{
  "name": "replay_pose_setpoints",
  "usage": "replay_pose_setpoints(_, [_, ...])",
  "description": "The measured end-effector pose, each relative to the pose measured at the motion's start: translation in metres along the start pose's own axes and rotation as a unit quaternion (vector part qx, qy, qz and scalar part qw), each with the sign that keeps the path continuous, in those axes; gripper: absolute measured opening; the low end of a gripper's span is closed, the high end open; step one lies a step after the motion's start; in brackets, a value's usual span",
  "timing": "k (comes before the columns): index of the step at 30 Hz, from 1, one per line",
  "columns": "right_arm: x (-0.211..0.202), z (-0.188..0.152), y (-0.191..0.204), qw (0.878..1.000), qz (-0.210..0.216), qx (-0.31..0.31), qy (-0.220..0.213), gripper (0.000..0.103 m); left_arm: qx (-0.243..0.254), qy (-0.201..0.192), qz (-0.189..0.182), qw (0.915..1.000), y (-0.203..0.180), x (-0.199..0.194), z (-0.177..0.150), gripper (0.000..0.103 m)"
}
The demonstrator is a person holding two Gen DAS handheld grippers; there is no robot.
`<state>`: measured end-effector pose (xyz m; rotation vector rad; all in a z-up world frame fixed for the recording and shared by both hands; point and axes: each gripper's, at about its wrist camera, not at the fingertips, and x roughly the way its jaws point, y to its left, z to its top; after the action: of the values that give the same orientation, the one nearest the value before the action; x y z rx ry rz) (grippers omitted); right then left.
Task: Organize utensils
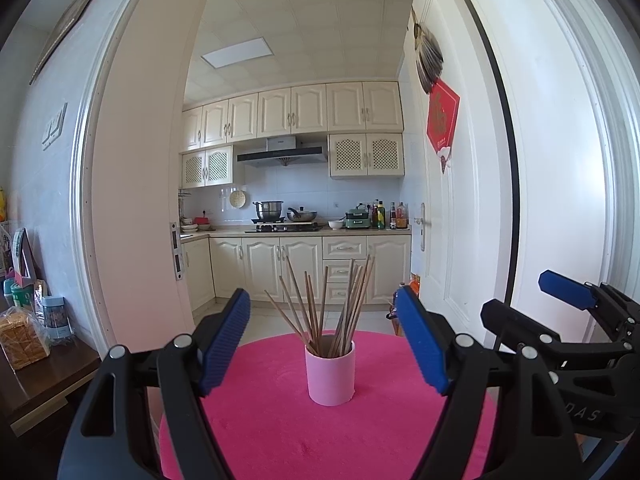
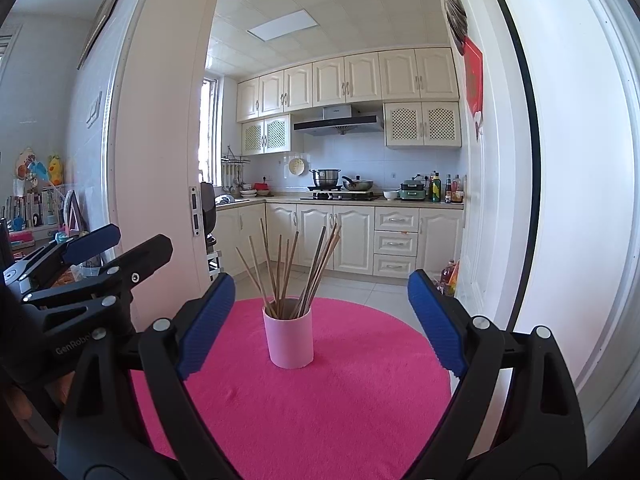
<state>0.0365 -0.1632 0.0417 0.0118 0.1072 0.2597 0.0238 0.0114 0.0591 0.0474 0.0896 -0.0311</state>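
A pale pink cup [image 1: 330, 374] stands upright on a round pink table [image 1: 280, 440]. Several wooden chopsticks [image 1: 332, 304] stand fanned out in it. My left gripper [image 1: 326, 340] is open and empty, its blue pads either side of the cup and short of it. In the right wrist view the same cup [image 2: 289, 338] with chopsticks [image 2: 292, 268] stands on the table [image 2: 320, 400]. My right gripper [image 2: 320, 320] is open and empty, held short of the cup. Each gripper shows at the edge of the other's view, the right one [image 1: 560, 308] and the left one [image 2: 92, 256].
A dark side table [image 1: 36, 384] with a bread bag and jars stands at the left. A white door [image 1: 460, 200] and frame stand at the right. Beyond the table a tiled floor leads into a kitchen with cabinets [image 1: 296, 268] and a stove.
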Motion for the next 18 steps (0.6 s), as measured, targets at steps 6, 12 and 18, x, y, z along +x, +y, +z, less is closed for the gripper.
replay_pose_setpoints(6, [-0.0001,-0.0004,-0.0009,1.000,0.001,0.001,0.000,0.087,0.000,0.000,-0.001,1.0000,-0.0009,-0.0003,-0.0007,0.074])
replay_pose_setpoints(12, [-0.0002,-0.0007,-0.0015,1.000,0.001,0.001,0.001,0.087,0.000,0.002,0.000,1.0000,-0.0019,-0.0001,-0.0009,0.074])
replay_pose_setpoints(18, [-0.0009,-0.0017,-0.0018,1.000,0.001,0.002,0.001,0.087,0.000,0.002,-0.001,1.0000,-0.0021,-0.0013,-0.0007,0.074])
